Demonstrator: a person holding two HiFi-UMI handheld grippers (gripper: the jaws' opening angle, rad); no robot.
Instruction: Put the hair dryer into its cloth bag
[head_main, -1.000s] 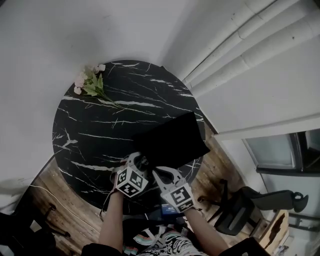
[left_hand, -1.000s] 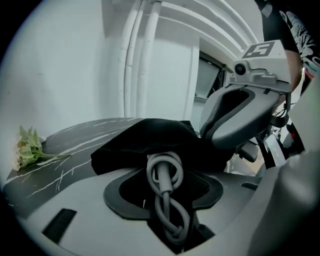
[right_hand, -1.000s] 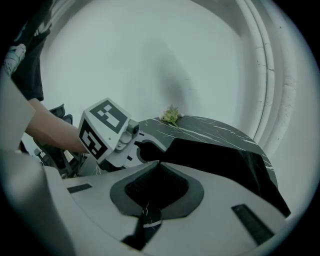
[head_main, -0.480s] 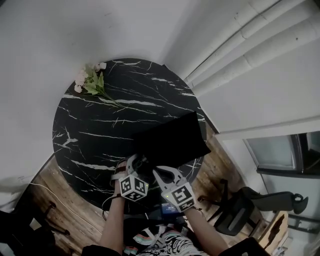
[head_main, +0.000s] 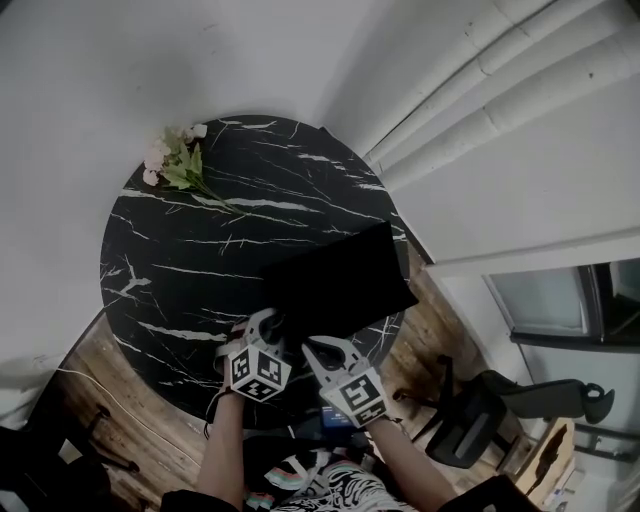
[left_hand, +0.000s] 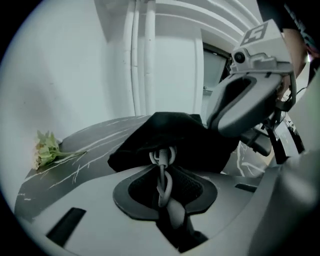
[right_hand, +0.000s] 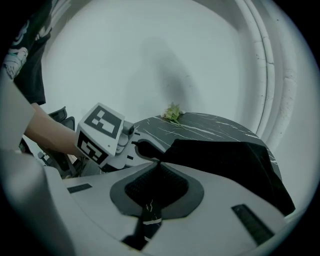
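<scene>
Cloth bag (head_main: 340, 280): black, lying at the table's near edge.
Left gripper (left_hand: 162, 150): jaws just closing, now narrow, pinching a grey cord (left_hand: 165, 180) that only its own view shows.
Right gripper (right_hand: 157, 162): clamped on the bag's edge.
Table (head_main: 190, 250): round, black marble.
Flowers (head_main: 175, 160): far rim.

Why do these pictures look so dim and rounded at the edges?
Head view: dim, flat light; the black cloth bag nearly merges with the marble table. Left gripper view: wide-angle lens, black corners, flowers soft near the edge. Right gripper view: same round frame, wall pipes bent into curves.
</scene>
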